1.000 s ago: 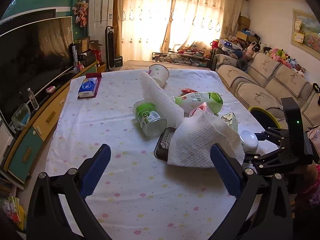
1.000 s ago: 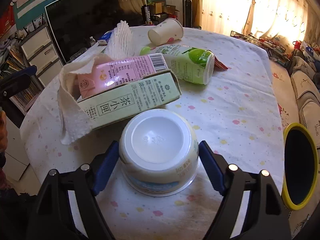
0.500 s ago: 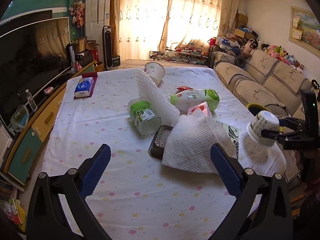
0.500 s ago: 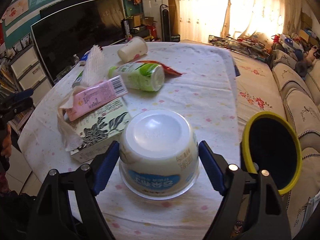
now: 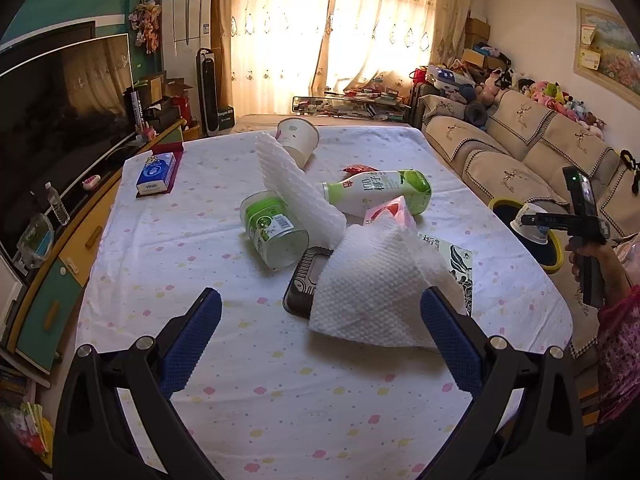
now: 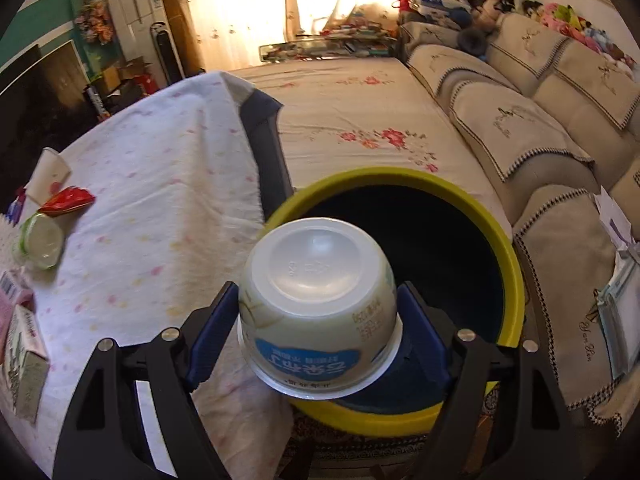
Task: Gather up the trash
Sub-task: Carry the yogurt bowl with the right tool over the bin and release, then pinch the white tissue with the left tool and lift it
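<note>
Trash collection under way in a sunlit living room: nearest the lens, the right gripper [image 6: 318, 322] is clenched on an upturned white yogurt cup [image 6: 316, 304] with a blue label in Chinese characters too curved to read, held over the near lip of a yellow-rimmed bin [image 6: 514, 276] that stands on the floor just off the table's right edge. The cup is not yet released, so by the look of it this is one of the first pieces to go. Across the table [image 5: 280, 380], under its white cloth dotted with pastel shapes, the left gripper [image 5: 320, 340] hangs released and holds nothing, its blue pads spread wide just short of a crumpled paper towel [image 5: 376, 292]. That towel covers part of a black tray [image 5: 306, 284] and rests against a patterned carton [image 5: 456, 260]. Behind lie a clear jar [image 5: 272, 232] with a green label, on its side, a white foam sleeve [image 5: 296, 188], a pink carton [image 5: 390, 212] and a green-and-white bottle [image 5: 376, 192] marked "100" beside Chinese characters. Farther still sit a red wrapper [image 5: 358, 168] and a tipped paper cup [image 5: 298, 140]. At the far left a blue tissue pack [image 5: 156, 172] reads "Vinda"; whether it counts as trash cannot be told. Most of the pile, then, appears to be left to clear.
</note>
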Demonstrator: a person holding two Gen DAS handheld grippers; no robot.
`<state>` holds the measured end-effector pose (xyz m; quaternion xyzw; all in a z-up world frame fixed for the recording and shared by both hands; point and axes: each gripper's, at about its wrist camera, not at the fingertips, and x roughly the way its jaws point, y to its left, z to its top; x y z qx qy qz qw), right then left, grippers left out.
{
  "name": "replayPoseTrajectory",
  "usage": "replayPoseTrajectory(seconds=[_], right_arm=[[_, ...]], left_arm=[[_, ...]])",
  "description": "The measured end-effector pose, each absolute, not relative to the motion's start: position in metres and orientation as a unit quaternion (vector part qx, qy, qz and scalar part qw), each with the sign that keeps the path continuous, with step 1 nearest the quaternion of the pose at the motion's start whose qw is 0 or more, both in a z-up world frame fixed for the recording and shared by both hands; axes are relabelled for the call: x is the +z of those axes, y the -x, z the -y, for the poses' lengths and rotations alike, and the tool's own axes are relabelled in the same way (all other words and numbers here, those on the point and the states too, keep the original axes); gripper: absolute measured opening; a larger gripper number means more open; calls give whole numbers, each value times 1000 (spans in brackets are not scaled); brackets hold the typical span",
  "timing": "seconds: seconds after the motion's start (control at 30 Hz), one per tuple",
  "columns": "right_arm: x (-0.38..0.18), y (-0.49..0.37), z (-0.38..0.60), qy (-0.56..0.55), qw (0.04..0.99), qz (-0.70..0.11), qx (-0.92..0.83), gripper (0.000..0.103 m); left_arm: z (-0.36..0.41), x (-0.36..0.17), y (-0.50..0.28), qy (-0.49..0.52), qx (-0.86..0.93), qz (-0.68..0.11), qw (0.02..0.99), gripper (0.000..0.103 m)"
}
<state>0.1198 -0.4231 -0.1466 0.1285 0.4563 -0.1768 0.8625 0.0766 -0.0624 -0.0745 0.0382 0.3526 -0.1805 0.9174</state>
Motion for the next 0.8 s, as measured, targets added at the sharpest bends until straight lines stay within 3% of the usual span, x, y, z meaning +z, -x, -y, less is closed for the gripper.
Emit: replayPoseTrajectory(seconds=[0.3,0.8], right_arm=[[-197,-144,455,-152,825,-502,-211,77],[-179,-128,435,-130,842,-484,-201,80]], left_arm=[[77,-77,-83,-42,-189,-363,912,98],[110,-80,-90,-61,-243,-366,896,98]])
